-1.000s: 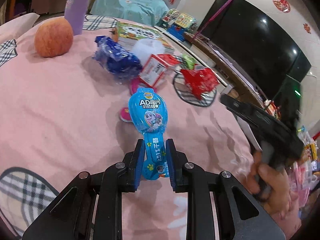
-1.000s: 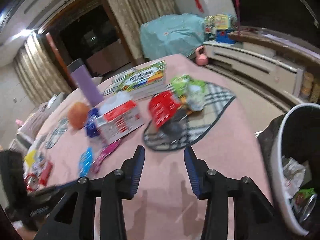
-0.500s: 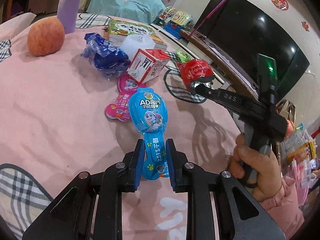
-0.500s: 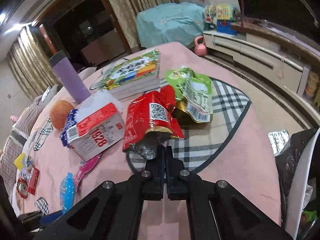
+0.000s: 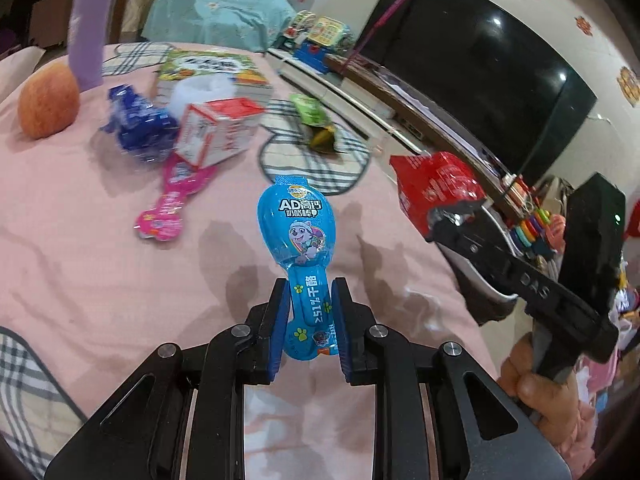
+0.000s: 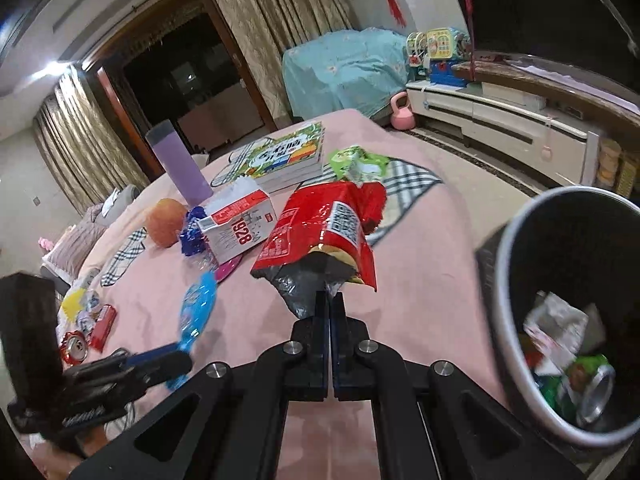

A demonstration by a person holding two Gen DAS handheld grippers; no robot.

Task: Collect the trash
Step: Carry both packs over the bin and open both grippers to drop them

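My left gripper [image 5: 310, 300] is shut on the stem of a blue cheese-stick wrapper [image 5: 297, 224] and holds it above the pink tablecloth. My right gripper [image 6: 330, 300] is shut on a red snack bag [image 6: 324, 228], lifted off the table; the bag also shows in the left wrist view [image 5: 436, 188]. A grey trash bin [image 6: 516, 320] with a black liner stands to the right, with cans and wrappers inside. A green wrapper [image 5: 314, 114], a pink wrapper [image 5: 172, 196] and a blue wrapper [image 5: 138, 124] lie on the table.
A red-and-white carton [image 5: 216, 130], an apple [image 5: 48, 100], a purple bottle [image 5: 86, 36] and books [image 6: 280, 156] sit at the far side. A crushed can [image 6: 74, 350] lies at the left edge. A TV and cabinet [image 6: 500, 120] stand beyond the table.
My right gripper closed on the red snack bag, lifted it off the checked mat and carried it right toward the bin. My left gripper kept holding the blue wrapper.
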